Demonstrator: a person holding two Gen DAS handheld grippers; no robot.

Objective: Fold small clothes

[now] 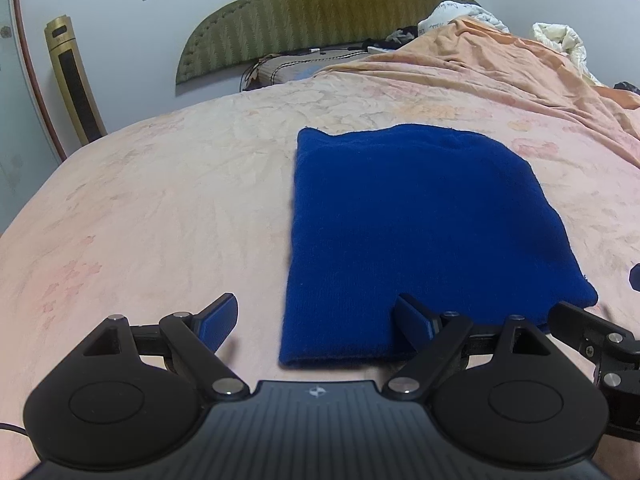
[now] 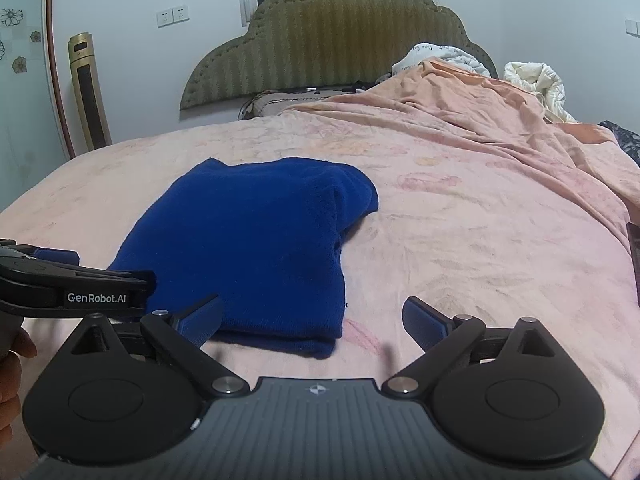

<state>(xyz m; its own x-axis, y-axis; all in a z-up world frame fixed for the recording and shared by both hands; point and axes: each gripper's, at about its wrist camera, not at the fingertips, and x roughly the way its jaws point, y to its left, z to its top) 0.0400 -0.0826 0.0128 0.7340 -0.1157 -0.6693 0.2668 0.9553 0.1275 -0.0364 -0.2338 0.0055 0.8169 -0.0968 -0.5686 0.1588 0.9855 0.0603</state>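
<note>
Two grippers, both spread wide with nothing between the fingers, sit at the near edge of a folded blue garment (image 1: 424,236) lying on a pink bedsheet (image 1: 160,208).

Left wrist view: the left gripper (image 1: 316,322) occupies six o'clock. Its left pad lies over bare sheet at seven o'clock; its right pad overlaps the garment's near hem at five o'clock, though contact cannot be judged. The garment, a rough rectangle, fills the centre and extends toward one o'clock. Part of the right gripper (image 1: 592,340) enters at four o'clock, just beside the garment's near right corner.

Right wrist view: the right gripper (image 2: 312,320) occupies six o'clock, its left pad in front of the garment's (image 2: 256,248) near edge, its right pad over bare sheet. The garment lies left of centre, its layered folded edges visible along its right side. The left gripper's body (image 2: 76,288), marked "GenRobot.AI", enters at nine o'clock beside the garment's near left corner.

Background, twelve o'clock: an olive padded headboard (image 2: 340,36). At one to two o'clock: a rumpled orange blanket (image 2: 460,100). At ten o'clock: a gold tower appliance (image 2: 90,92) against the wall.
</note>
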